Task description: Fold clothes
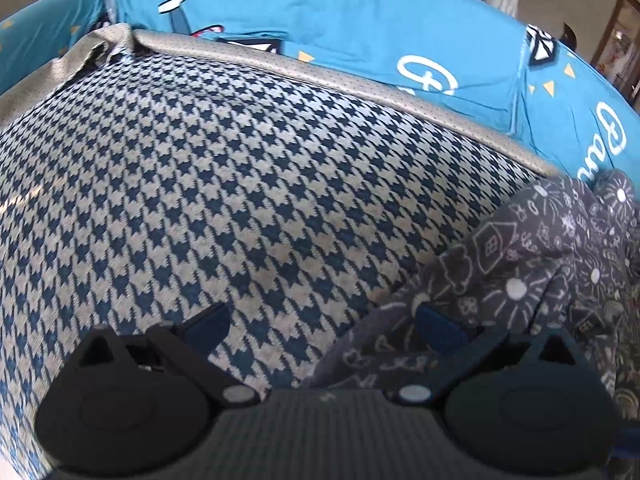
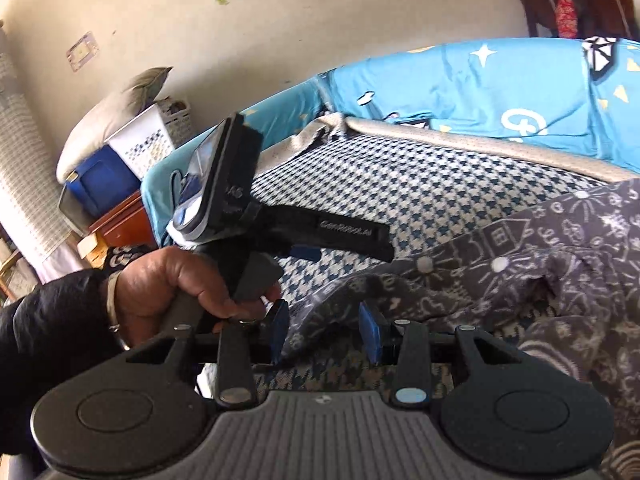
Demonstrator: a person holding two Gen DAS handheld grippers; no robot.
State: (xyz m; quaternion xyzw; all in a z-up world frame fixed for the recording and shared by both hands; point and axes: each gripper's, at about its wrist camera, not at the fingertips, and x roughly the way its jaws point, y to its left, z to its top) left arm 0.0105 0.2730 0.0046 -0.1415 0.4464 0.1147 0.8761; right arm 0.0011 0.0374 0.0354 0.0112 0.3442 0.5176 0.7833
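A dark grey garment (image 2: 520,264) with white doodle print lies rumpled on a blue-and-cream houndstooth blanket (image 1: 208,184). In the left wrist view the grey garment (image 1: 532,248) fills the right side. My left gripper (image 1: 324,326) is open wide just above the blanket, its right finger (image 1: 440,328) over the garment's left edge. A hand (image 2: 172,288) holds that left gripper (image 2: 340,240) in the right wrist view. My right gripper (image 2: 325,330) hovers over the garment's near edge with its blue pads (image 2: 370,332) apart; fabric shows in the gap, and neither pad presses on it.
A bright blue printed cover (image 1: 360,32) rises behind the blanket, with a grey dotted border (image 1: 360,80) along the seam. At the far left stand a white basket (image 2: 144,144), a pillow (image 2: 112,112), a blue box (image 2: 100,184) and a wooden cabinet (image 2: 124,224).
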